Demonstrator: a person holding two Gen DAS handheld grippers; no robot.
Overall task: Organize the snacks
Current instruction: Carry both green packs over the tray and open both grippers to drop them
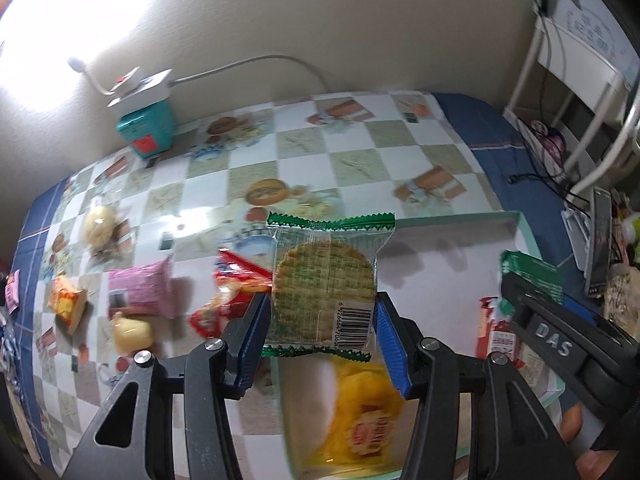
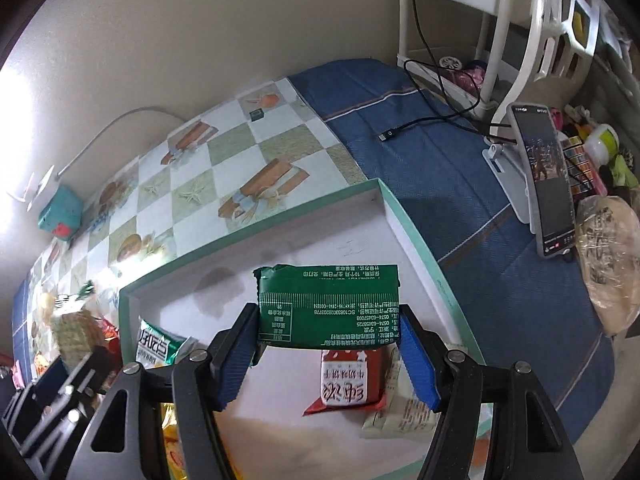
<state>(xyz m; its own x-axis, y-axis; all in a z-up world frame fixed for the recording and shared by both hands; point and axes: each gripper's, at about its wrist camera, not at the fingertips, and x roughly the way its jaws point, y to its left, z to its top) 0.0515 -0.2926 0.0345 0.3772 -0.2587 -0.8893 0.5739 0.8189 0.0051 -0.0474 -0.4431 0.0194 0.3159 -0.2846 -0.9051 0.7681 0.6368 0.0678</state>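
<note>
Two packets in hand: my left hand-held gripper (image 1: 320, 336) clamps a clear cracker packet (image 1: 326, 280), my right hand-held gripper (image 2: 328, 344) a dark green packet (image 2: 328, 306), both over the white box (image 2: 416, 248) on the table (image 1: 360, 152). Best lower each onto bare box floor before letting go, clear of the red packet (image 2: 344, 380). Motion blur smears the loose snacks beyond; labels unreadable.

Clear cracker packet (image 1: 325, 280) green-edged; snack bar wrapper (image 2: 329, 306) dark green; box (image 2: 420, 240) white, mint rim; tablecloth (image 1: 360, 160) checkered green-white.
</note>
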